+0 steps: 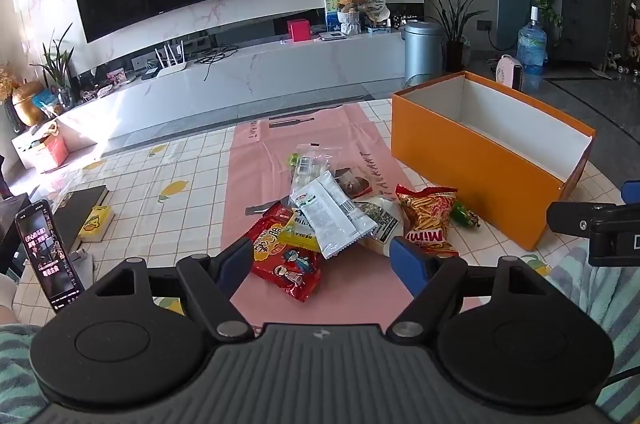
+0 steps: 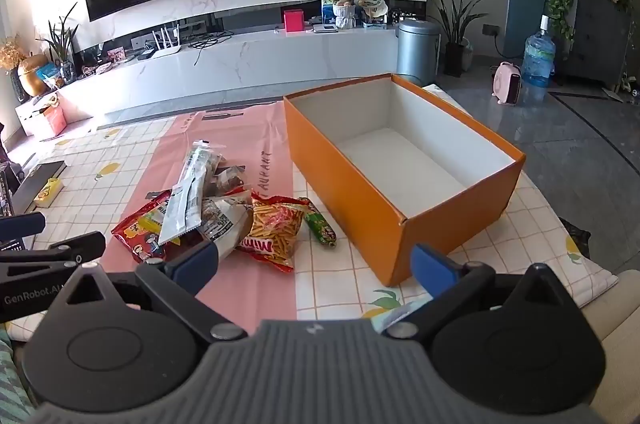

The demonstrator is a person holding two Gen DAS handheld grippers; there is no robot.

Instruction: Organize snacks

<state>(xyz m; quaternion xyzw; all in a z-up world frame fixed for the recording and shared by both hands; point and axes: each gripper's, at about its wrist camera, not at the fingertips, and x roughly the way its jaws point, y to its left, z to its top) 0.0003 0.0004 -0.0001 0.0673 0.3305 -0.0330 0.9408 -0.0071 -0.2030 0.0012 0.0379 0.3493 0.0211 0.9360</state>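
A pile of snack packets lies on a pink mat (image 1: 264, 159): a red packet (image 1: 286, 260), a white packet (image 1: 332, 216), a Mimi chips bag (image 1: 428, 216), a green wrapped snack (image 1: 464, 214) and a clear bag (image 1: 312, 163). An empty orange box (image 1: 472, 159) stands to their right. My left gripper (image 1: 326, 262) is open and empty just in front of the pile. My right gripper (image 2: 316, 262) is open and empty, near the Mimi bag (image 2: 276, 232) and the box (image 2: 352, 191). The green snack (image 2: 320, 226) lies beside the box.
The checked tablecloth (image 1: 180, 159) covers the table. A phone on a stand (image 1: 48, 252), a dark book (image 1: 80, 212) and a yellow pack (image 1: 96, 222) sit at the left. A TV bench, bin (image 1: 422, 49) and water bottle (image 1: 530, 51) stand beyond the table.
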